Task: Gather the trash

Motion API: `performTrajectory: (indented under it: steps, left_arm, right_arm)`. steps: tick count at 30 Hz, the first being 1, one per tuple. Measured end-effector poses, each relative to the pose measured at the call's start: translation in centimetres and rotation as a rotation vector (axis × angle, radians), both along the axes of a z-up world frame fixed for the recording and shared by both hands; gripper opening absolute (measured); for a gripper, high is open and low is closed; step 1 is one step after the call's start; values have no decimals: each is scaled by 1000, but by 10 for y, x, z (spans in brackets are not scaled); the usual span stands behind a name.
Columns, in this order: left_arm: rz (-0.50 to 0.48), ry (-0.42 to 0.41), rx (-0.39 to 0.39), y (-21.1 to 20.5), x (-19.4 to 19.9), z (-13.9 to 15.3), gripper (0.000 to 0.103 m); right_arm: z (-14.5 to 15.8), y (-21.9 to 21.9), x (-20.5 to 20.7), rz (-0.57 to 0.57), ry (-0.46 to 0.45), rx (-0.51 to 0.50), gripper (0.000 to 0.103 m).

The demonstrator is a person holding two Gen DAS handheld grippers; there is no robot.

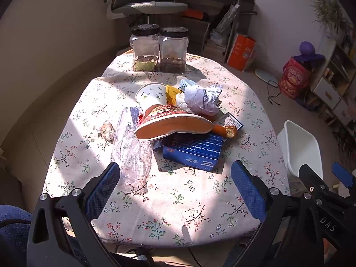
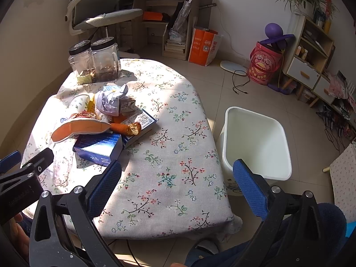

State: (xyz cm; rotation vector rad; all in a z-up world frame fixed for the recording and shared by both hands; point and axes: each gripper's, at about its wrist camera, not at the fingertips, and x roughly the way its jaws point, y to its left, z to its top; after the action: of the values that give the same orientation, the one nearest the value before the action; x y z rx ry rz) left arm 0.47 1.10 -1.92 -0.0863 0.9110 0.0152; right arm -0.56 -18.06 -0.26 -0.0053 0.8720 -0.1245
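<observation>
A pile of trash lies mid-table: a squashed noodle cup [image 1: 173,124] with an orange inside [image 2: 82,130], a paper cup [image 1: 152,95], crumpled white paper [image 1: 203,99] [image 2: 110,102], a blue carton [image 1: 192,153] [image 2: 99,148], a clear plastic bag [image 1: 131,151] and a sausage wrapper [image 1: 224,130] [image 2: 126,129]. My left gripper [image 1: 175,191] hangs open above the near table edge, short of the pile. My right gripper [image 2: 176,187] is open too, over the table's right corner. A white bin [image 2: 255,142] [image 1: 300,149] stands on the floor right of the table.
Two black-lidded clear jars [image 1: 159,49] [image 2: 94,63] stand at the table's far edge. The floral tablecloth [image 2: 169,155] covers the table. An office chair [image 2: 100,15], a desk, an orange bag [image 2: 203,44] and a shelf [image 2: 311,62] stand beyond. A cable lies on the floor.
</observation>
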Motion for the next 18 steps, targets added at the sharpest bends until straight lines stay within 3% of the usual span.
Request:
performTrajectory:
  steps: [18]
  left_arm:
    - [1,4,-8,0,0,-2,97]
  right_arm:
    - [-3,-1,1,-1,8,6,96]
